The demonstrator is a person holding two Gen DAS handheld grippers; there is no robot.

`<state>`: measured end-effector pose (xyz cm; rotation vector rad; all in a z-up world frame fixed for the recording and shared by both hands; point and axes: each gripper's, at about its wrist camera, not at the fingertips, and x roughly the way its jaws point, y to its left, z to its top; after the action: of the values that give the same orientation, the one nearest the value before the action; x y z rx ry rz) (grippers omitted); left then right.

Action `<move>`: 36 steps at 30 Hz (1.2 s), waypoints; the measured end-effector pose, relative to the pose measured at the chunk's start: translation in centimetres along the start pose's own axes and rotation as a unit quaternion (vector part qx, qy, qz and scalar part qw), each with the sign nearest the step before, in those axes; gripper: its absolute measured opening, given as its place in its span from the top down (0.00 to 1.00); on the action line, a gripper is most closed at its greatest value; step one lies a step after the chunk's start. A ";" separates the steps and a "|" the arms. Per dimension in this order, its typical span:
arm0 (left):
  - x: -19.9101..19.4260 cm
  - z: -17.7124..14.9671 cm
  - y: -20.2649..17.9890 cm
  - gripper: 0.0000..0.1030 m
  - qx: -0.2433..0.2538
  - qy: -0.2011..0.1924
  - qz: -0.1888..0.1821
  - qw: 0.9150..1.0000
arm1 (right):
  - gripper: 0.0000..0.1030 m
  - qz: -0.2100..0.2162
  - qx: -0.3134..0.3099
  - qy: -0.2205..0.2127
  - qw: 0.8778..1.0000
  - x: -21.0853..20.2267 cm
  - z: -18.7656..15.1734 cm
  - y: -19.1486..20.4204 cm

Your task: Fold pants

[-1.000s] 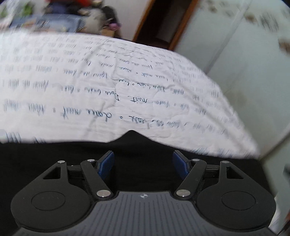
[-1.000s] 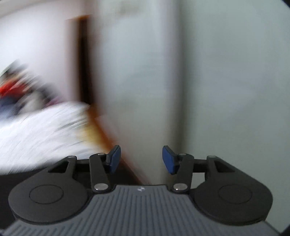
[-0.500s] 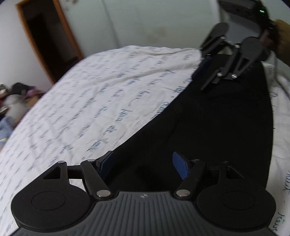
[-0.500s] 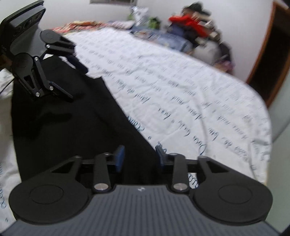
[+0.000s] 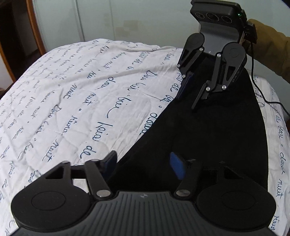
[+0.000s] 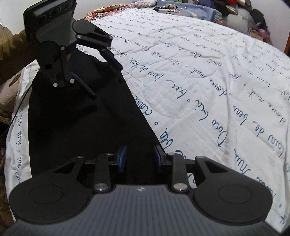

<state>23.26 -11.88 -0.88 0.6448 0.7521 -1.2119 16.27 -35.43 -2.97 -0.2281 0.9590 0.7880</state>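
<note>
Black pants (image 5: 208,138) lie flat along the near edge of a white quilted bed cover; they also show in the right wrist view (image 6: 78,127). My left gripper (image 5: 143,165) is open, its blue pads straddling the pants' inner edge at one end. My right gripper (image 6: 139,158) is open at the opposite end, its pads over the black cloth near its edge. Each gripper faces the other: the right one shows in the left wrist view (image 5: 190,96), the left one in the right wrist view (image 6: 103,76).
The bed cover (image 5: 81,101) with blue script spreads wide beyond the pants. A wall (image 5: 136,20) and a wooden door frame (image 5: 34,27) stand behind. Piled clothes (image 6: 235,10) lie at the bed's far side. A cable (image 5: 261,90) trails from the right gripper.
Both grippers swung from looking at the room to facing each other along the pants, then came lower and closer to the cloth. The right gripper's jaws narrowed somewhat.
</note>
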 end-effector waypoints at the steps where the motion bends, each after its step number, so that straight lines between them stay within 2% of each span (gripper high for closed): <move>1: 0.3 0.1 0.2 0.42 0.000 0.002 -0.002 1.000 | 0.72 0.003 -0.003 0.001 1.000 0.1 0.0 0.0; 3: 0.7 0.2 0.3 0.52 0.005 0.006 -0.010 1.000 | 0.74 0.004 -0.008 0.001 1.000 0.0 -0.2 0.1; 4: 0.9 0.2 0.3 0.59 0.006 0.011 -0.014 1.000 | 0.82 0.002 -0.012 0.000 1.000 0.0 -0.2 0.3; 5: 1.0 0.1 0.3 0.62 0.007 0.012 -0.013 1.000 | 0.92 0.000 -0.015 -0.001 1.000 -0.1 -0.2 0.4; 9: 0.9 0.0 0.1 0.70 0.020 0.007 0.002 1.000 | 0.95 -0.021 -0.030 -0.005 0.999 -0.2 -0.4 1.4; 14: 0.8 0.0 0.8 0.85 0.003 -0.012 0.045 0.999 | 0.99 -0.071 -0.046 -0.014 0.996 -0.1 -0.1 2.3; 19: 1.1 -0.3 1.9 0.86 -0.021 -0.009 0.062 0.998 | 1.00 -0.115 -0.043 -0.024 0.992 0.3 0.6 1.9; 22: -0.1 -0.6 2.6 0.86 -0.041 -0.027 0.084 0.995 | 1.00 -0.134 -0.043 -0.015 0.990 1.2 0.8 1.8; 24: -1.8 -1.1 3.8 0.86 -0.081 -0.055 0.107 0.990 | 0.99 -0.151 -0.029 -0.019 0.988 1.5 0.8 1.6; 26: -3.7 -2.0 5.1 0.86 -0.129 -0.073 0.137 0.979 | 0.97 -0.174 -0.013 -0.043 0.984 0.5 1.0 1.8; 27: -4.5 -2.4 5.5 0.86 -0.152 -0.079 0.140 0.975 | 0.96 -0.175 -0.010 -0.057 0.983 0.0 1.3 2.2; 30: -6.3 -3.8 5.7 0.86 -0.190 -0.089 0.112 0.971 | 0.95 -0.117 -0.027 -0.085 0.989 -0.4 2.7 4.5; 33: -6.7 -4.7 4.0 0.86 -0.172 -0.075 0.085 0.979 | 0.95 -0.001 -0.057 -0.056 0.997 2.1 4.2 6.9; 34: -6.5 -4.9 3.1 0.86 -0.158 -0.066 0.081 0.982 | 0.94 0.010 -0.068 -0.038 0.997 3.4 4.4 7.5; 36: -6.1 -5.2 1.6 0.86 -0.128 -0.049 0.083 0.987 | 0.96 -0.014 -0.078 -0.005 0.997 6.0 4.7 7.5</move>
<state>22.87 -3.91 0.89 0.4233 0.7423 -0.9666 16.08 -24.74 -3.89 -0.3714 0.8835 0.8388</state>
